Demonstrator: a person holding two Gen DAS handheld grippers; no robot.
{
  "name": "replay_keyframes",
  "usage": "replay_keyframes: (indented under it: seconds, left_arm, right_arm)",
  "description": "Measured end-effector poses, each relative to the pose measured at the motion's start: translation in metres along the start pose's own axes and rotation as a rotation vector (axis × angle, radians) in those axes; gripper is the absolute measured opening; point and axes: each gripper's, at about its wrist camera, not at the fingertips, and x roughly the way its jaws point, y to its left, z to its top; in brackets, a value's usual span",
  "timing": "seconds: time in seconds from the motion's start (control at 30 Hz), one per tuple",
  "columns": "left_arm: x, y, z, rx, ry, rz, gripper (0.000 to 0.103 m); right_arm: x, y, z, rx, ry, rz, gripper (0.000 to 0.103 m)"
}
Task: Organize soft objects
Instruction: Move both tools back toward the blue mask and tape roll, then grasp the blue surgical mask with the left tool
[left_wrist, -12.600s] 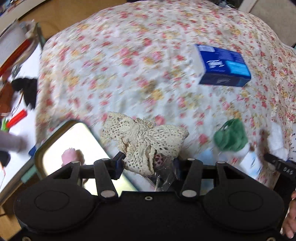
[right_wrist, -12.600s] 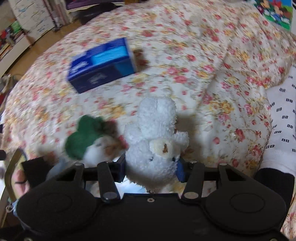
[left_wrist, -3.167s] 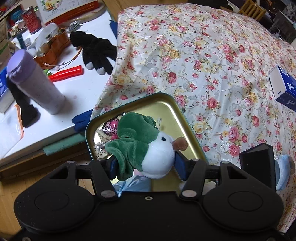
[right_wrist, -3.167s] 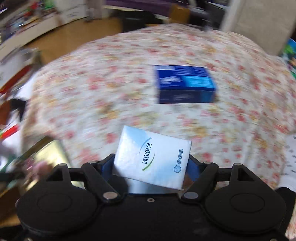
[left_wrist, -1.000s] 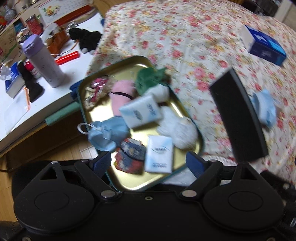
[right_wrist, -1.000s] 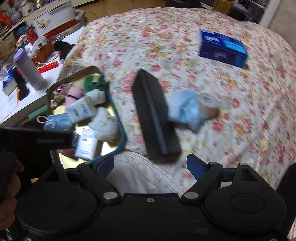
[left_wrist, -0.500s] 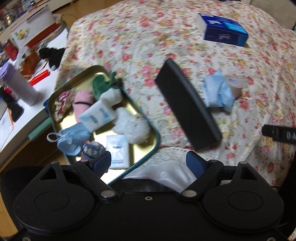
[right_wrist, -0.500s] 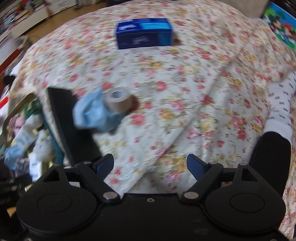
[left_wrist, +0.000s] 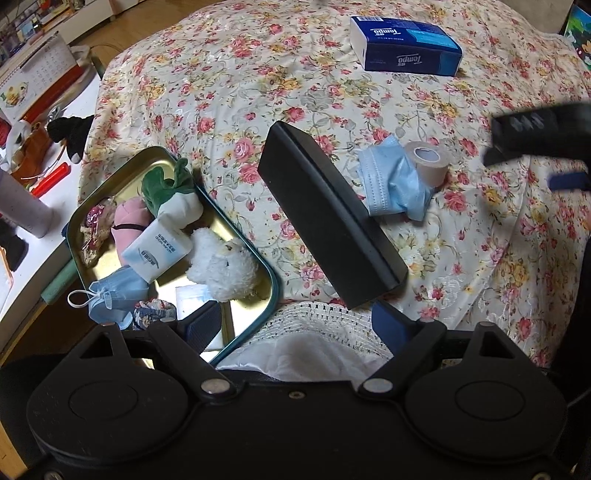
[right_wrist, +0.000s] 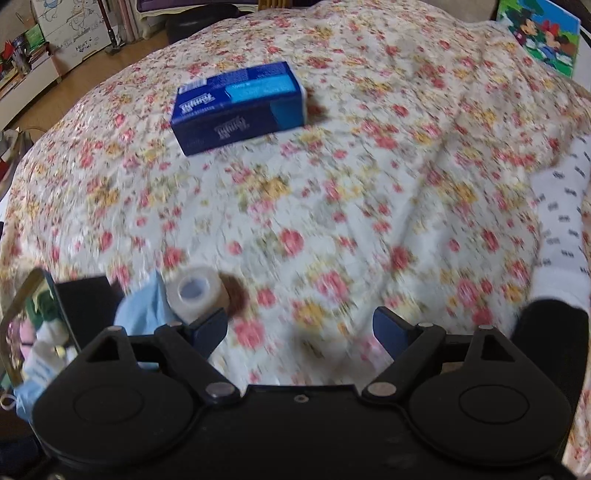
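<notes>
Both my grippers gave up their loads — the green-capped plush (left_wrist: 173, 195) and the tissue pack (left_wrist: 157, 249) that I carried now lie in the gold tray (left_wrist: 236, 229), beside the white bear (left_wrist: 221, 264). My left gripper (left_wrist: 291, 328) and right gripper (right_wrist: 299, 328) stand wide and empty — the right has swung toward the tape roll (right_wrist: 195, 291).

Cream bedspread (left_wrist: 258, 74) with pink and yellow roses; dark blue tissue box (left_wrist: 406, 46); gold tray (left_wrist: 110, 173); pale blue mask (left_wrist: 391, 184); seemingly beige tape roll (left_wrist: 428, 162).

Two face masks (left_wrist: 393, 184), two plush toys (left_wrist: 221, 264), one tape roll (left_wrist: 428, 162)
</notes>
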Motion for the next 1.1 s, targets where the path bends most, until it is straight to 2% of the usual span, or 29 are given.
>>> replay_keyframes:
  seconds: [0.4, 0.53, 0.63, 0.77, 0.93, 1.1]
  left_arm:
    - [0.008, 0.010, 0.008, -0.009, 0.014, 0.007, 0.085]
    - [0.011, 0.011, 0.011, -0.010, 0.018, 0.005, 0.085]
    - [0.011, 0.009, 0.015, -0.001, 0.013, 0.006, 0.085]
    - [0.010, 0.000, 0.024, 0.024, 0.002, 0.004, 0.085]
    - [0.013, -0.017, 0.038, 0.058, -0.005, 0.007, 0.085]
    - [0.019, -0.040, 0.056, 0.095, -0.004, 0.007, 0.086]
  right_arm:
    - [0.050, 0.043, 0.016, -0.097, 0.048, -0.037, 0.085]
    - [0.059, 0.046, 0.014, -0.138, 0.029, -0.129, 0.085]
    - [0.058, 0.030, 0.017, -0.120, 0.007, -0.175, 0.085]
    - [0.062, -0.002, 0.022, -0.100, -0.040, -0.341, 0.085]
    - [0.069, -0.059, 0.029, 0.041, -0.011, -0.322, 0.085]
    - [0.068, -0.083, 0.025, 0.125, -0.025, -0.278, 0.085]
